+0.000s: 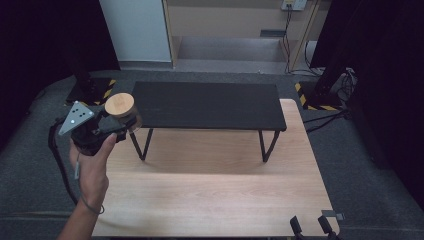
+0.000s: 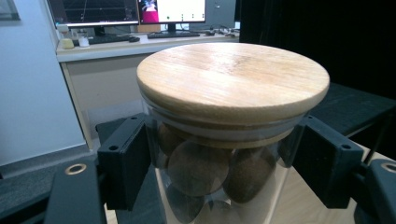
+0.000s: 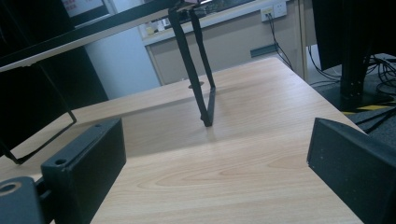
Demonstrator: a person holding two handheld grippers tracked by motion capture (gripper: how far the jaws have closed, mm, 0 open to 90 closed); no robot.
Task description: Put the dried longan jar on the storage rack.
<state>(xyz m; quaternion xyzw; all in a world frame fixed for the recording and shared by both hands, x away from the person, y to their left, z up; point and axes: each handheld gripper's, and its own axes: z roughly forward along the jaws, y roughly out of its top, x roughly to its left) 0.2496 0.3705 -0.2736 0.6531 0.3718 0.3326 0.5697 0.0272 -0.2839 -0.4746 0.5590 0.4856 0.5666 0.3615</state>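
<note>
Glass jar [image 2: 219, 172] with a bamboo lid [image 1: 119, 105], unlabelled, is clamped in the left gripper [image 1: 107, 126] beside the black shelf's [image 1: 207, 105] left end; right gripper [image 3: 215, 163] gapes wide, holding nothing.

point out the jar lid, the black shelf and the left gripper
jar lid [image 2: 232, 77], left gripper view, middle of its wooden top
black shelf [image 1: 207, 105], high view, middle of its top board
left gripper [image 1: 120, 125], high view, between its fingers at the jar

We look along our right gripper [image 3: 215, 172] — its black jaws stand wide apart over the light wooden table [image 3: 243, 154]. Ahead, the black shelf's [image 3: 84, 32] metal leg [image 3: 198, 70] rests on the tabletop.
</note>
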